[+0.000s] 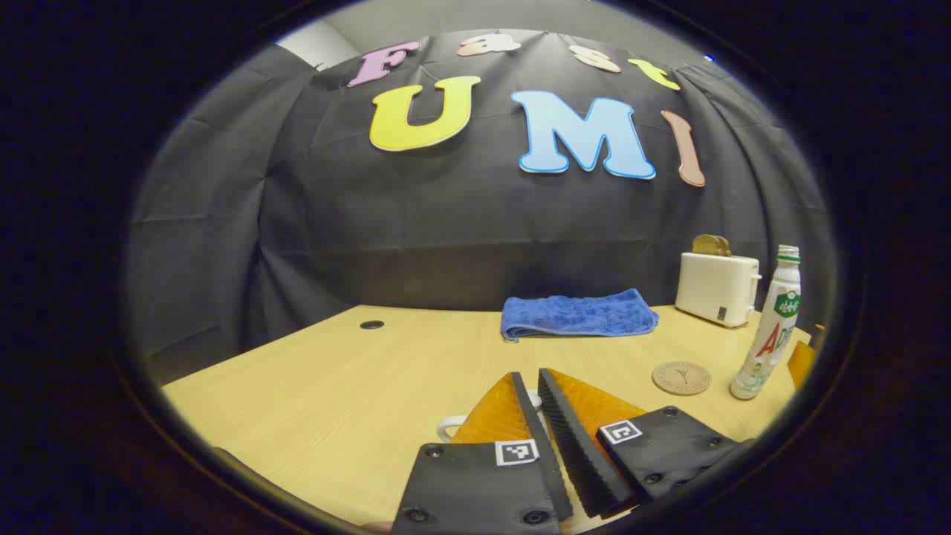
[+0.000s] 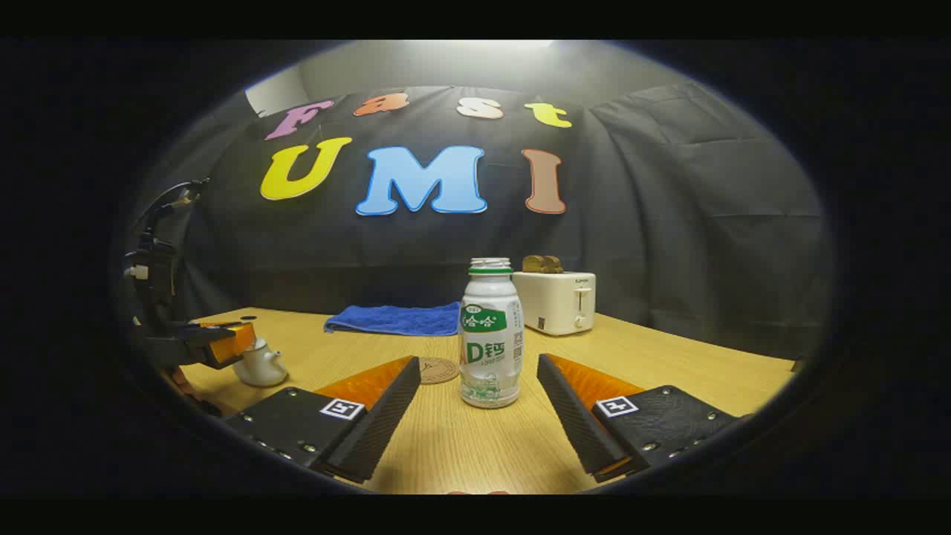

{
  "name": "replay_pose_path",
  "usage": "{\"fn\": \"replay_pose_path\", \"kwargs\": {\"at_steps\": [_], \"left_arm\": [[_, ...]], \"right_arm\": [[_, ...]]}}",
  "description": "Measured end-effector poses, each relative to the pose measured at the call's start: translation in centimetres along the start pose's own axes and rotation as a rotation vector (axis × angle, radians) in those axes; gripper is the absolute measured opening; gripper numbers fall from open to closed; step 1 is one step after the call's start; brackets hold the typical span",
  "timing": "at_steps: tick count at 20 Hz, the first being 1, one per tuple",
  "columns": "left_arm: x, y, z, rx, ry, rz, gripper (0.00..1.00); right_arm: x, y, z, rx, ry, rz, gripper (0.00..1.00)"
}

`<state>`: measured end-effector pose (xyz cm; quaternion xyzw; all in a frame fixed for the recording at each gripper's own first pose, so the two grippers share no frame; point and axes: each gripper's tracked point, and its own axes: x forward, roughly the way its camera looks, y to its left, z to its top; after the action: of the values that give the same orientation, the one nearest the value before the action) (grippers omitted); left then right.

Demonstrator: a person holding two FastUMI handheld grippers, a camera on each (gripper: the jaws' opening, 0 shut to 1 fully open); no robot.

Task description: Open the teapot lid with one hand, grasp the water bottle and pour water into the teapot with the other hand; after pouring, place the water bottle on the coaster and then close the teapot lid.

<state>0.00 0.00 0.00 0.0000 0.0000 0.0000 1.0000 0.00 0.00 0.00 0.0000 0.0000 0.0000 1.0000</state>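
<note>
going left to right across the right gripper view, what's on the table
teapot → towel → coaster → bottle → toaster

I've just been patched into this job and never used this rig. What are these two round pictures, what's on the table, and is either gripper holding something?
Each picture comes from a camera riding on a hand-held two-finger gripper, looking forward along its fingers. In the left gripper view, the left gripper is nearly closed just above the white teapot; I cannot tell whether it pinches the lid. In the right gripper view, the right gripper is open, with the uncapped water bottle standing between its fingers, untouched. On the wooden table also lie a round coaster, a blue towel and a white toaster with bread in it.
</note>
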Motion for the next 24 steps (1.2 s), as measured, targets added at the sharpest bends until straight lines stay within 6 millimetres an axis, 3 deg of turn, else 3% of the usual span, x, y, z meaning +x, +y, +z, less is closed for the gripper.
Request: {"fn": "replay_pose_path", "kwargs": {"at_steps": [1, 2, 3, 4, 7, 8, 9, 11, 12, 13, 17, 24], "left_arm": [[-0.3, -0.1, 0.1, -0.002, -0.006, 0.000, 0.04], [-0.5, 0.0, 0.6, -0.006, -0.024, -0.001, 0.20], [-0.9, 0.1, 1.1, -0.007, -0.045, 0.002, 1.00], [-1.2, 0.3, 1.6, -0.001, -0.064, 0.015, 0.20], [-1.7, -0.1, 1.5, 0.014, -0.070, 0.016, 0.20], [-2.0, -0.3, 1.4, 0.023, -0.061, 0.013, 0.01], [-2.2, -0.4, 1.7, 0.031, -0.064, 0.016, 0.20], [-2.9, -0.9, 2.9, 0.035, -0.088, 0.006, 0.20], [-3.2, -1.0, 3.5, 0.037, -0.104, 0.005, 0.11], [-3.4, -1.0, 3.9, 0.038, -0.115, 0.006, 0.20], [-3.6, -1.1, 4.1, 0.037, -0.115, 0.006, 0.20], [-3.4, -0.6, 3.6, 0.019, -0.094, 0.013, 0.20]], "right_arm": [[0.0, 0.0, 0.0, 0.000, 0.000, 0.000, 0.98], [0.0, 0.0, 0.0, 0.000, 0.000, 0.000, 0.98], [0.0, 0.0, 0.0, 0.000, 0.000, 0.000, 0.98], [0.0, 0.0, 0.0, 0.000, 0.000, 0.000, 0.98], [0.0, 0.0, 0.0, 0.000, 0.000, 0.000, 0.98], [-0.1, 0.0, 0.0, 0.000, 0.000, 0.000, 0.98], [0.0, 0.0, 0.0, 0.000, 0.000, 0.000, 0.98], [0.0, 0.0, 0.0, 0.000, 0.000, 0.000, 0.98], [0.0, 0.0, 0.0, 0.000, 0.000, 0.000, 0.97], [0.0, 0.1, 0.0, 0.002, 0.000, 0.004, 0.97], [0.1, 0.8, 0.1, 0.026, 0.007, 0.044, 0.98], [0.7, 1.4, 3.3, 0.005, -0.027, 0.078, 0.97]]}}
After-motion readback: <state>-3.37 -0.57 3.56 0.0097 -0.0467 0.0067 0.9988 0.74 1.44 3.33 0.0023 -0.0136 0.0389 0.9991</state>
